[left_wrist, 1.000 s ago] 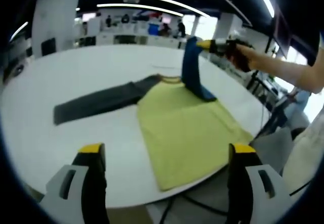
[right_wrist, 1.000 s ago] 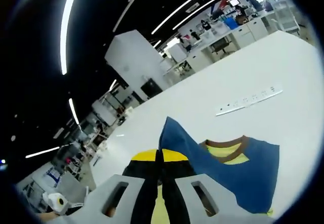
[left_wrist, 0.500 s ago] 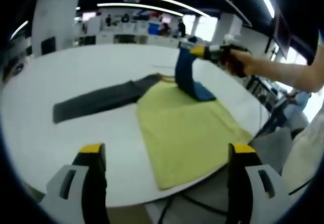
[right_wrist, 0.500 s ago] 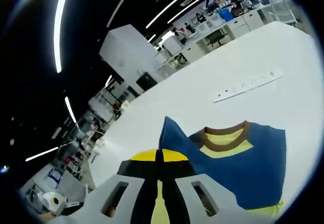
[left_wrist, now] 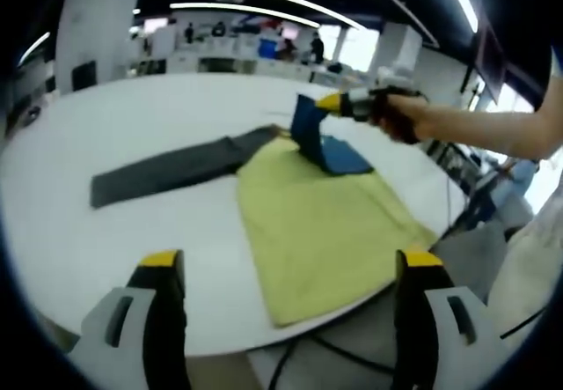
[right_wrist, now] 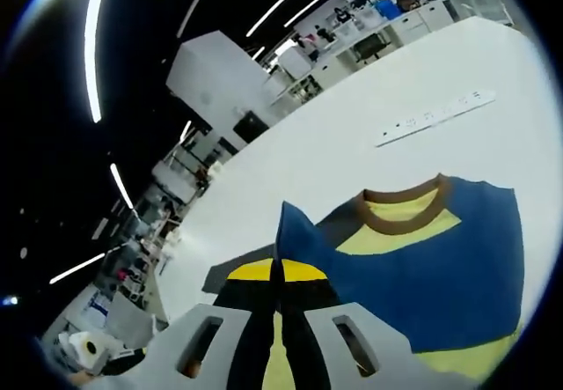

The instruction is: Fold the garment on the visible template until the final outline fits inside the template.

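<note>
Currently the right gripper [right_wrist: 276,277], clamped on the blue sleeve [left_wrist: 310,133], lifts it over the yellow shirt body [left_wrist: 321,231]; the left gripper [left_wrist: 281,271] gapes idle nearby.

Blue sleeve carried lower and leftward

The right hand-held gripper [left_wrist: 327,102], clamped on the blue sleeve [left_wrist: 310,135], has moved left and down, folding it further over the yellow shirt [left_wrist: 321,231].

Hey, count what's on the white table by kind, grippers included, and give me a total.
Garment, yellow with blue sleeves: 1
Dark grey cloth strip: 1
White power strip: 1
Grippers, left gripper and right gripper: 2
Total: 5
</note>
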Motion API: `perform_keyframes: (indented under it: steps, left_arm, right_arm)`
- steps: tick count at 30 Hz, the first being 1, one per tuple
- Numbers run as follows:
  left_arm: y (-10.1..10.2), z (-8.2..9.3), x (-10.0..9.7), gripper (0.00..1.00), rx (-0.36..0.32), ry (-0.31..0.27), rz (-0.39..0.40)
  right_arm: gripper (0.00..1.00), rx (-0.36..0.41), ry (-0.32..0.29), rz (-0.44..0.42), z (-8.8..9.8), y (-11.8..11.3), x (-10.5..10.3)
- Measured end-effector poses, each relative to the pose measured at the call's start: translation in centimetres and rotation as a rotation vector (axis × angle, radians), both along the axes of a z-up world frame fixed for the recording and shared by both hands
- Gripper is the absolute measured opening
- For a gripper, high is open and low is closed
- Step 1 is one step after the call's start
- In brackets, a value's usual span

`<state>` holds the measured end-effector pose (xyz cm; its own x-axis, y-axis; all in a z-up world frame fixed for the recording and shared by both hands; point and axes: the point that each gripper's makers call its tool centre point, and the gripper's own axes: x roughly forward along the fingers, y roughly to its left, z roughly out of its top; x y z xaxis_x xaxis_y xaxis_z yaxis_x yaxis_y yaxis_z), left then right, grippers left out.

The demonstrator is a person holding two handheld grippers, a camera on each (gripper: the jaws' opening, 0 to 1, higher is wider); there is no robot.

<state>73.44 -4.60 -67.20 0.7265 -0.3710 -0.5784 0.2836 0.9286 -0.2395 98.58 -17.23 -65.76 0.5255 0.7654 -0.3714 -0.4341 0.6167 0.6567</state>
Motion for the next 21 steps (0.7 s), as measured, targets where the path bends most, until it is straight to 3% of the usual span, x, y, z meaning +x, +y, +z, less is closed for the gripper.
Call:
perform_keyframes:
  steps: [8,21]
  left_arm:
    - [-0.2,0.0,0.0,0.95,-0.006,-0.002,0.001]
    - [-0.4,-0.1,-0.1,0.95,-0.012,-0.004,0.0]
  right_arm:
    - [0.01,-0.026,0.04,0.028,-2.2,1.4,-0.6]
    - [0.01,-0.06,0.07,0.082,-3.9,3.5,-1.7]
